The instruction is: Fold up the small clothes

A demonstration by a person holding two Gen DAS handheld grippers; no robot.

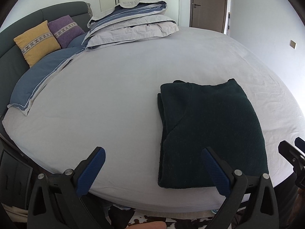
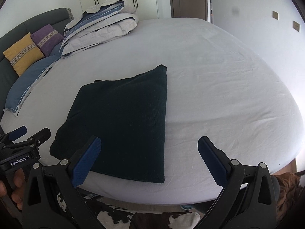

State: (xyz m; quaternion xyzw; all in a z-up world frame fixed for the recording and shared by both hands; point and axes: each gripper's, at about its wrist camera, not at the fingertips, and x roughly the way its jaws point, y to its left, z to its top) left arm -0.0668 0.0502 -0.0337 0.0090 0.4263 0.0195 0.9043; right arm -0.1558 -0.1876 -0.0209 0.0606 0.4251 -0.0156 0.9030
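Dark green garment [image 2: 122, 118] at centre was a coarse, matt knit, finely ribbed, its folded edges fuzzy. Under it the pale grey sheet [image 2: 219, 76] read as smooth matt cotton, lightly creased toward three o'clock. Left gripper [image 1: 153, 160] had matt black plastic arms, ridged blue rubbery pads [image 1: 91, 171] and dull metal rivets; right gripper [image 2: 149, 149] matched. At ten o'clock, quilted duvet [image 1: 133, 24] looked soft, cushions [image 1: 36, 42] nubbly woven. Twelve o'clock: a smooth brown wood door [image 1: 207, 3].

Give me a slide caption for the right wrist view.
Open right gripper poised over a folded dark green garment on a pale bed sheet.
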